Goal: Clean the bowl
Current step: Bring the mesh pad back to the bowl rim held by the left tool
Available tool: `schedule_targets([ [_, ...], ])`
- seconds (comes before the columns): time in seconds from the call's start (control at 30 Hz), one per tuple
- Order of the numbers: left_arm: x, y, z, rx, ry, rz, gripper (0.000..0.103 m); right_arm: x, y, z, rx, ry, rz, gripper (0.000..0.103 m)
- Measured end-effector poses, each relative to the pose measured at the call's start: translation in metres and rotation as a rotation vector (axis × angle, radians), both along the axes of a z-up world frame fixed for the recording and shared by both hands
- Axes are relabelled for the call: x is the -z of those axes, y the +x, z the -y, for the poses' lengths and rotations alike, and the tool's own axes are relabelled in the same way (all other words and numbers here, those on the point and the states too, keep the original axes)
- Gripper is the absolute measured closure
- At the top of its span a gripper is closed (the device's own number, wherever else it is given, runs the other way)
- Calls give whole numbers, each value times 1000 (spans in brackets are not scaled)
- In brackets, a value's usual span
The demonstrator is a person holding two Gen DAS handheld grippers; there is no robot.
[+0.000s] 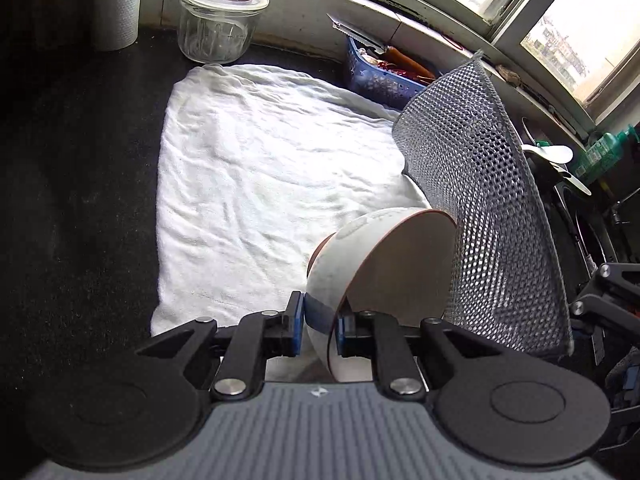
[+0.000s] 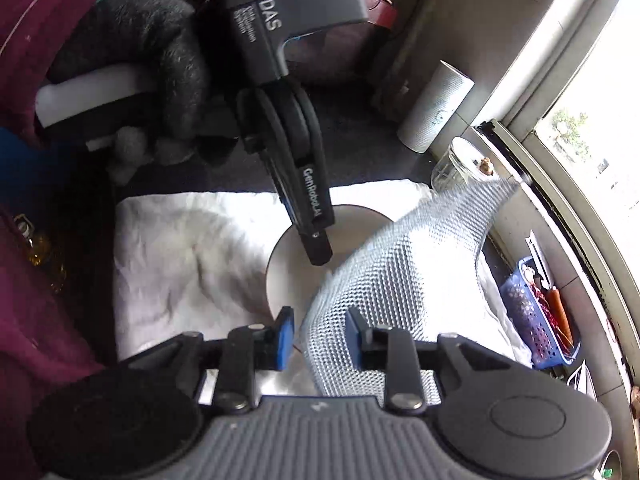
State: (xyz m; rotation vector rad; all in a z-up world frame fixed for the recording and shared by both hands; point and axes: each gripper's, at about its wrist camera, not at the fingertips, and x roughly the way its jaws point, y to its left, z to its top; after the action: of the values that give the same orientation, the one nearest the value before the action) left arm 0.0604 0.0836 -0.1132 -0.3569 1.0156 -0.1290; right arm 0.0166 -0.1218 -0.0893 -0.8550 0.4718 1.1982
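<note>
My left gripper (image 1: pixel 318 320) is shut on the rim of a white bowl (image 1: pixel 344 248) with a brown edge and holds it tilted on its side above a white towel (image 1: pixel 260 168). A grey mesh scrub cloth (image 1: pixel 484 200) stands against the bowl's open face. In the right wrist view the bowl's inside (image 2: pixel 296 272) faces me, with the left gripper's fingers (image 2: pixel 316 236) over its rim. My right gripper (image 2: pixel 320 338) holds the mesh cloth (image 2: pixel 400 272) between its blue pads; a gap shows at the left pad.
A glass jar (image 1: pixel 218 26) with a lid, a paper roll (image 1: pixel 116 0) and a blue basket (image 1: pixel 380 76) stand along the window sill wall. The counter (image 1: pixel 80 200) is dark. A sink area with a green bottle (image 1: pixel 600 152) lies to the right.
</note>
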Motion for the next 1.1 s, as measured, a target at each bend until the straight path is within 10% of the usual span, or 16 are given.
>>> schedule_targets([
  [0.73, -1, 1, 3, 32, 26, -2, 88, -32, 73, 27, 169, 133, -215, 36],
  [1.1, -1, 1, 3, 52, 34, -2, 89, 8, 95, -24, 174, 67, -256, 43],
])
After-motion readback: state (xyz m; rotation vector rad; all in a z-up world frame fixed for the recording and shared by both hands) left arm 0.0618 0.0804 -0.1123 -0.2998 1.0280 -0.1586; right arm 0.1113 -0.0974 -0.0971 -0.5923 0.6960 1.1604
